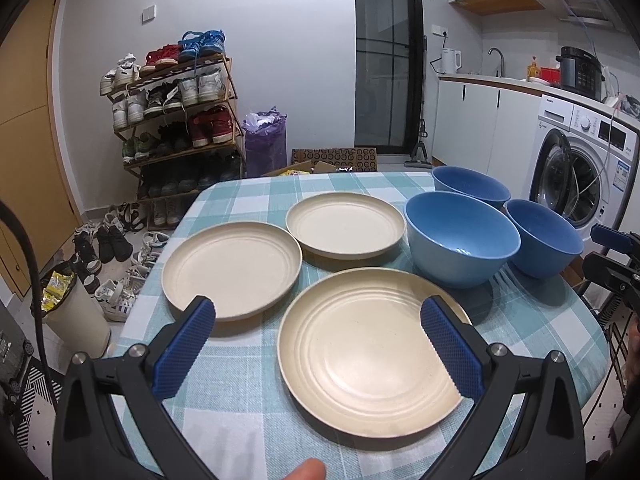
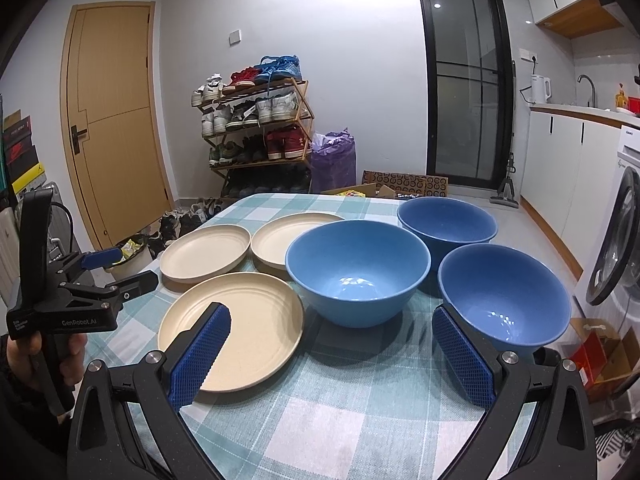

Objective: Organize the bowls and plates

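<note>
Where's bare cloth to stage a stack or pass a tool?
Free: the near strip of the table in front of the nearest plate and the light blue bowl, and the far edge behind the far plate. Crowded: three plates nearly touch on the left, and the near dark bowl and far dark bowl cluster on the right.

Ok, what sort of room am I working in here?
Most likely a small flat's combined kitchen and entryway: a washing machine under a counter with a sink tap, a loaded shoe rack by the door, and a checked-cloth table.
</note>
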{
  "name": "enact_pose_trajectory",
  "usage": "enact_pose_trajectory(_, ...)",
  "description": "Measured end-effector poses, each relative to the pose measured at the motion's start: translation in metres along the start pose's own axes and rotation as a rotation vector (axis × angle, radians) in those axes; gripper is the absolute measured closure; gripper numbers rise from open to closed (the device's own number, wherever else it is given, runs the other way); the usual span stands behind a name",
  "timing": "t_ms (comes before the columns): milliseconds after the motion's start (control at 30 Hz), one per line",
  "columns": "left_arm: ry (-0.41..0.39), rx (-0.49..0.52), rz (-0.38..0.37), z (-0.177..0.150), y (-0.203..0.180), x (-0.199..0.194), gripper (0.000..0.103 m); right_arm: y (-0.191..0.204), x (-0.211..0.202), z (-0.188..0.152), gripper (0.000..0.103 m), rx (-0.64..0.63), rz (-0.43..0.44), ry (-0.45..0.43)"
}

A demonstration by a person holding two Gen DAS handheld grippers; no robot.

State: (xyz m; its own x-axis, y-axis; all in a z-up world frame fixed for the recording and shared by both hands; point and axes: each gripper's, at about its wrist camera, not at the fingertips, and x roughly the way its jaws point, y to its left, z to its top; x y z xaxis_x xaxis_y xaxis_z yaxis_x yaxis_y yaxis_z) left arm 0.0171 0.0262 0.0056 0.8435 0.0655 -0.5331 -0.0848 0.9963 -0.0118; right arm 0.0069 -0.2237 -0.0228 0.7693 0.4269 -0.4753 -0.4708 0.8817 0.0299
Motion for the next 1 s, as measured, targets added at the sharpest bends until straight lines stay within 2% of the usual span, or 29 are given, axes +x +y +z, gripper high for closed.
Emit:
enact_pose_trajectory(367,-0.040,0.010,0.042,0.017,0.009,0.005,0.000,-0.008,0.004,0.017,0.000,0.014,0.047,-0.008)
enact_pose_trajectory(767,-0.056,0.008,0.065,0.031,0.020,0.023,0.000,-0.013,0.023,0.035,0.000,0.014,0.060,0.008)
enact_pose_trajectory(1000,-0.014,0.009,0.039,0.041,0.025,0.038,0.000,-0.014,0.036,0.050,0.000,-0.004,0.076,0.019)
